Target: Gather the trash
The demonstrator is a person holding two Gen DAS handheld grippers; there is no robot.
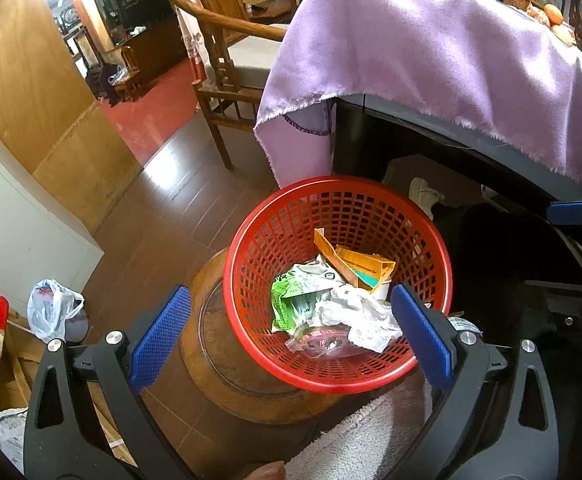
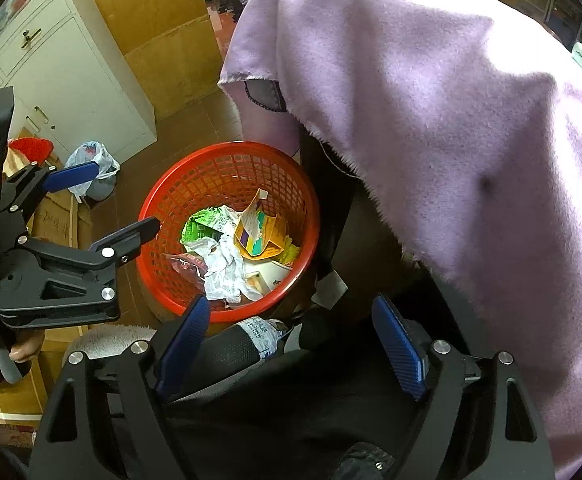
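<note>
A red mesh basket point(image 1: 230, 280) stands on a round wooden stool point(image 1: 219, 364). Inside it lie an orange carton point(image 1: 365, 266), a green wrapper point(image 1: 293, 292), crumpled white paper point(image 1: 365, 316) and a clear plastic pack point(image 1: 319, 340). My left gripper point(image 1: 291, 336) hangs open over the basket's near rim, with nothing between its blue pads point(image 1: 163, 336). In the right wrist view the basket point(image 2: 227, 147) lies ahead, and the left gripper point(image 2: 111, 204) shows open at its left side. My right gripper point(image 2: 291, 356) is open just short of the basket, above a dark roll with a white label point(image 2: 259, 336).
A purple cloth point(image 1: 431, 60) drapes over a dark table right behind the basket. A wooden chair point(image 1: 219, 80) stands beyond, a white cabinet point(image 1: 19, 220) and a plastic bag point(image 1: 51, 312) at the left. A white towel point(image 1: 355, 440) lies below the basket.
</note>
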